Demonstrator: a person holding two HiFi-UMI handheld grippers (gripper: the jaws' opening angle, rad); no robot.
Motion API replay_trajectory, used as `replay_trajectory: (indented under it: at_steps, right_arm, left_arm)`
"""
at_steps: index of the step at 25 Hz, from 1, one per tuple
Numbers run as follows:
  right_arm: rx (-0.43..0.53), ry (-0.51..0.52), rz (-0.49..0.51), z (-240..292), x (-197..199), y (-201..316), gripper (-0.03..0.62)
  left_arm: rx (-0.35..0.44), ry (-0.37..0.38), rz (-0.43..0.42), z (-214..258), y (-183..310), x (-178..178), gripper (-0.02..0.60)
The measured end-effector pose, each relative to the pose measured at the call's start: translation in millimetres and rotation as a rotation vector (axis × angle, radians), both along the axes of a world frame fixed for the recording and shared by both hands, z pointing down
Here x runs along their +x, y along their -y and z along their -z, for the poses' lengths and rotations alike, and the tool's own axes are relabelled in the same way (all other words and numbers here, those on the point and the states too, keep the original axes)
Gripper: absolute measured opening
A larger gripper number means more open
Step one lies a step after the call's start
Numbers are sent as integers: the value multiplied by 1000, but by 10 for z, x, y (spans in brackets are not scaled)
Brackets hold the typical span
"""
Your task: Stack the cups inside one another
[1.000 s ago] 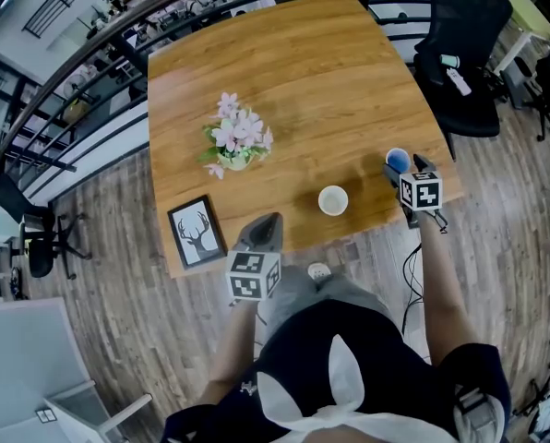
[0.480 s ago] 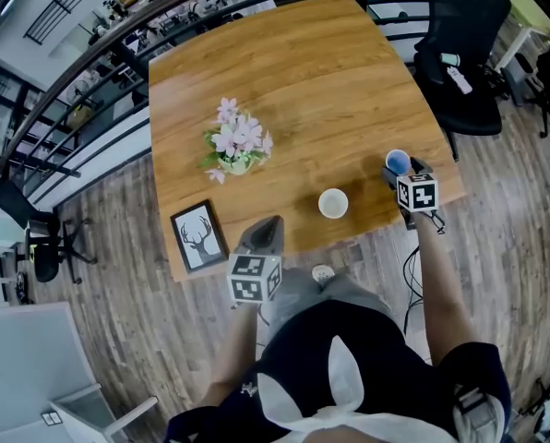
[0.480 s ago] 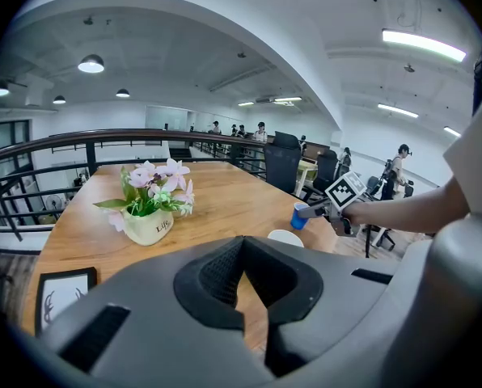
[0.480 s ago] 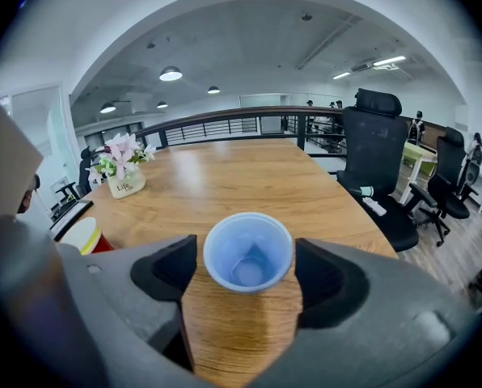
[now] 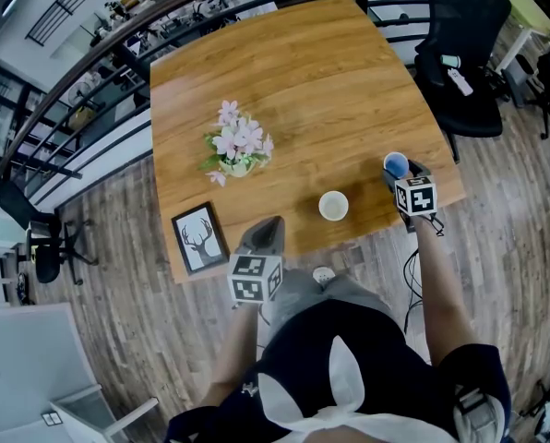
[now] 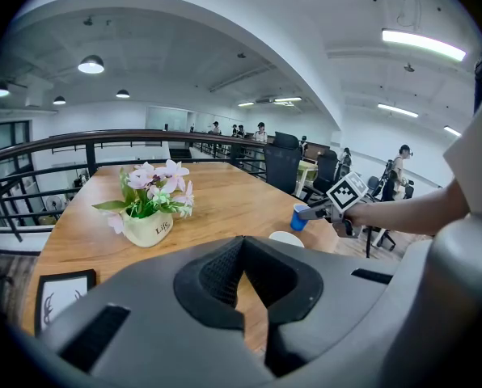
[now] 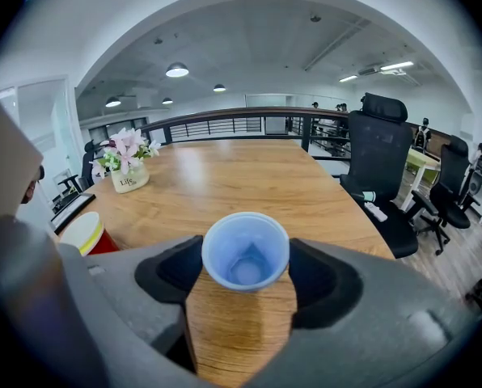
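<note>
A blue cup point(image 5: 396, 164) stands upright near the right edge of the wooden table point(image 5: 284, 81). My right gripper point(image 5: 402, 175) reaches in from that edge. In the right gripper view the blue cup point(image 7: 246, 253) sits between the jaws, which have just been closing, and both pads meet its sides. A red cup with a white inside point(image 5: 333, 203) stands to the left of it, apart, seen low left in the right gripper view point(image 7: 86, 233). My left gripper point(image 5: 264, 231) hovers at the table's near edge, shut and holding nothing, its jaw tips together point(image 6: 243, 242).
A pot of pink flowers point(image 5: 237, 146) stands mid-table and a framed deer picture point(image 5: 198, 233) lies at the near left corner. A black office chair point(image 5: 460, 63) is beyond the right edge, a railing point(image 5: 90, 53) along the far side.
The right gripper has crept a little further onto the table, toward the blue cup. The left gripper and the other cup have kept still.
</note>
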State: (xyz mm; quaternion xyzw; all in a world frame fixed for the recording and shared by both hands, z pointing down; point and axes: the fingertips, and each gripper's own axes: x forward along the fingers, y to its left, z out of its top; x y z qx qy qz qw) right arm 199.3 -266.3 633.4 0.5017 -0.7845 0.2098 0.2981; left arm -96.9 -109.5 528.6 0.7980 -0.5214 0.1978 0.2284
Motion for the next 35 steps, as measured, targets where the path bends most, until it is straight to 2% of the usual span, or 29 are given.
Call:
replay_trajectory:
  at_steps: [9,25,35]
  right_arm:
    - [42,35,-2,220,-40,50,328]
    - [265,85,7,1228,-188,8,328]
    - [322,113,17,1524,-274,-183,328]
  left_arm:
    - [3,3,-1,1,50,1,17]
    - [17,18,-2,41,108,5,17]
    - [23,22,-28,34,83,116,17]
